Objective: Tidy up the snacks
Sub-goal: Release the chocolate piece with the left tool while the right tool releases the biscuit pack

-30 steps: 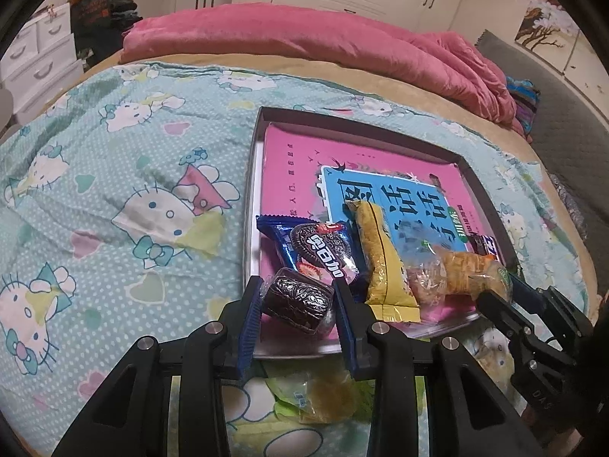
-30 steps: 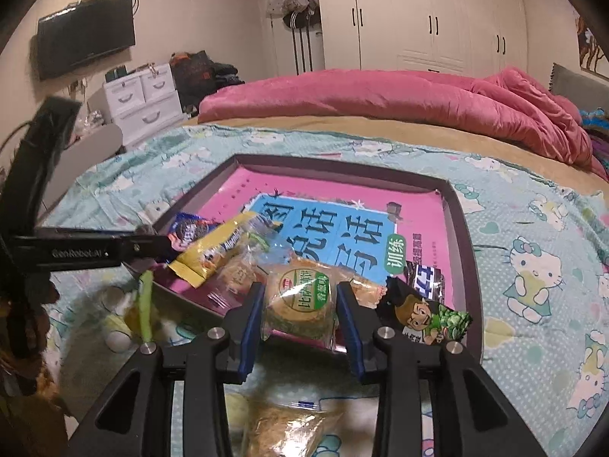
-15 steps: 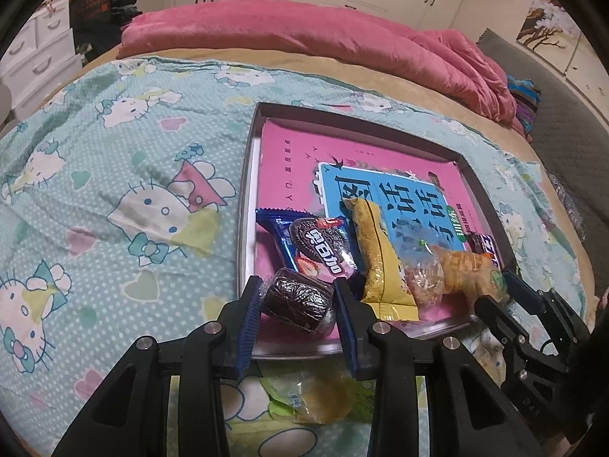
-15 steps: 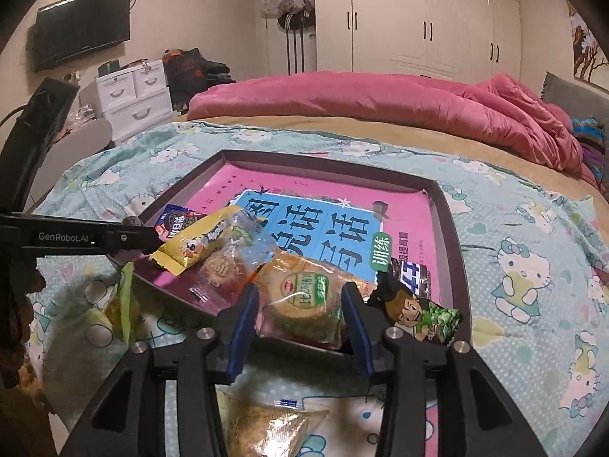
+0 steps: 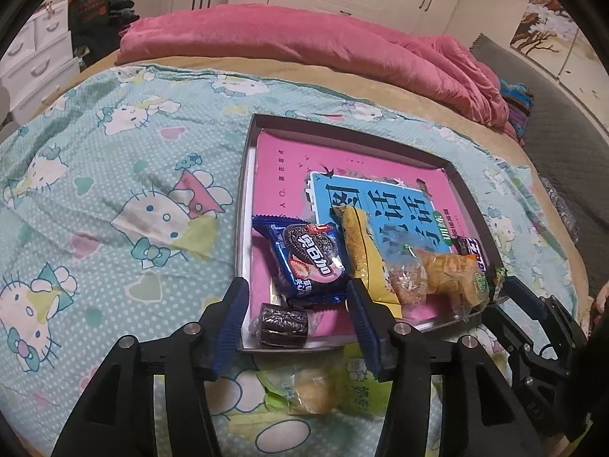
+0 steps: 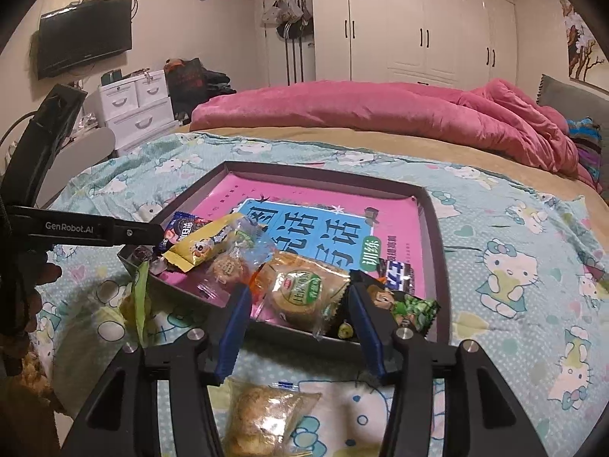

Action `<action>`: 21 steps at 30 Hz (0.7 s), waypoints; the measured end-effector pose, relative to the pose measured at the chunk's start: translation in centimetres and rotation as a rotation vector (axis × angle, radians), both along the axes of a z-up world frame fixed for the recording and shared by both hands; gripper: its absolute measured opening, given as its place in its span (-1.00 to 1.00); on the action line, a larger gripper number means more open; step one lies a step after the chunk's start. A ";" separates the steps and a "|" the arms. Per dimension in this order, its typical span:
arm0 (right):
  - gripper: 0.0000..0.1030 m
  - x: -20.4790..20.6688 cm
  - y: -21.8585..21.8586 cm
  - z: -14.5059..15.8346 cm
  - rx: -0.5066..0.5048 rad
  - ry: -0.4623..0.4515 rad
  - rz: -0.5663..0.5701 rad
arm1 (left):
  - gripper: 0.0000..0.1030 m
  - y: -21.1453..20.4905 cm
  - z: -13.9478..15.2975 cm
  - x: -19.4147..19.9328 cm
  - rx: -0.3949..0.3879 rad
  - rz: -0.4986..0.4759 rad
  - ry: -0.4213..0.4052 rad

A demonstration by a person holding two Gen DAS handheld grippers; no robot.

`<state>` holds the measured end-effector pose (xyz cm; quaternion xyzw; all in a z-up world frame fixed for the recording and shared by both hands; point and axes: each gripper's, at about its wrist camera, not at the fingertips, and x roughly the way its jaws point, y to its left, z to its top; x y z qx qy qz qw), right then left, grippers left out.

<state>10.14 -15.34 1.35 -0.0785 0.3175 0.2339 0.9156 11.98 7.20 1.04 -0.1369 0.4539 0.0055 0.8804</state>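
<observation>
A dark tray (image 5: 344, 131) lined with a pink and blue book lies on the cartoon-cat bedsheet. My left gripper (image 5: 297, 306) hangs over the tray's near left corner with its jaws opening. A dark chocolate cookie pack (image 5: 283, 323) lies between them, untouched. Behind it sit a blue sandwich-cookie pack (image 5: 310, 262) and a yellow packet (image 5: 361, 262). My right gripper (image 6: 300, 314) is at the tray's near edge, jaws opening. The round green-labelled biscuit pack (image 6: 300, 293) rests between them on the tray (image 6: 430, 228), free of the pads.
A green-wrapped cake (image 5: 310, 390) and a clear pack of crumbly snack (image 6: 262, 419) lie on the sheet in front of the tray. A green cartoon packet (image 6: 405, 306) sits at the tray's near right. A pink duvet (image 6: 380, 114) is heaped at the far side.
Both grippers' jaws have widened. The dark cookie pack left the left pads and dropped into the tray's corner. The round biscuit pack came free of the right pads.
</observation>
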 end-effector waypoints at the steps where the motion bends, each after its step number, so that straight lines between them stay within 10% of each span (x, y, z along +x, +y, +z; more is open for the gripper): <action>1: 0.03 0.0 -0.2 0.1 0.006 0.001 -0.003 | 0.09 0.0 0.1 -0.1 -0.002 -0.001 -0.002; 21: 0.24 -0.5 -2.1 0.7 0.052 0.031 -0.038 | 0.39 0.5 1.1 -3.1 -0.019 -0.022 -0.006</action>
